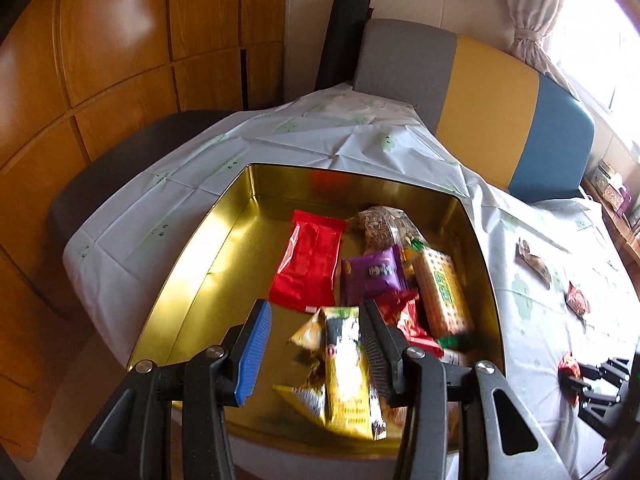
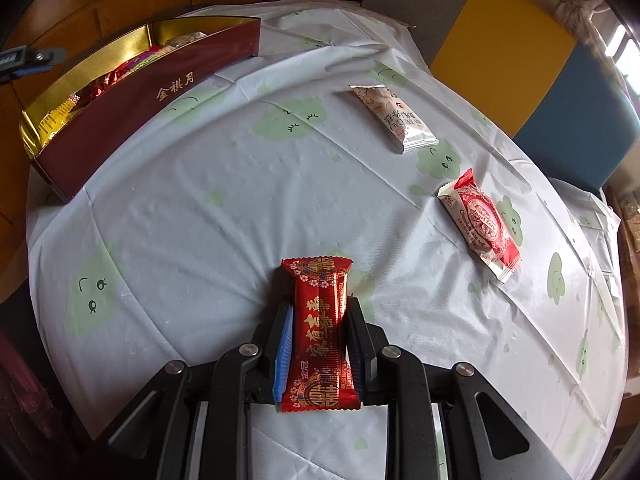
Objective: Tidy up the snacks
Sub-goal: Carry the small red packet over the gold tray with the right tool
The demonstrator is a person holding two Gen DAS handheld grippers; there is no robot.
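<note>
right gripper (image 2: 318, 344) pinching a red wrapped snack (image 2: 318, 328) just above the tablecloth (image 2: 200, 208), left gripper (image 1: 316, 328) spread with nothing in it over the gold tin (image 1: 224, 248) of snacks

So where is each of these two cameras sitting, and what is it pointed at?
Left wrist: on the left gripper, looking down into the gold tin of snacks; its open fingers show.
Right wrist: on the right gripper, facing the tablecloth; its fingers clamp a red snack packet.
Shared: tin, tablecloth, colourful headboard.
</note>
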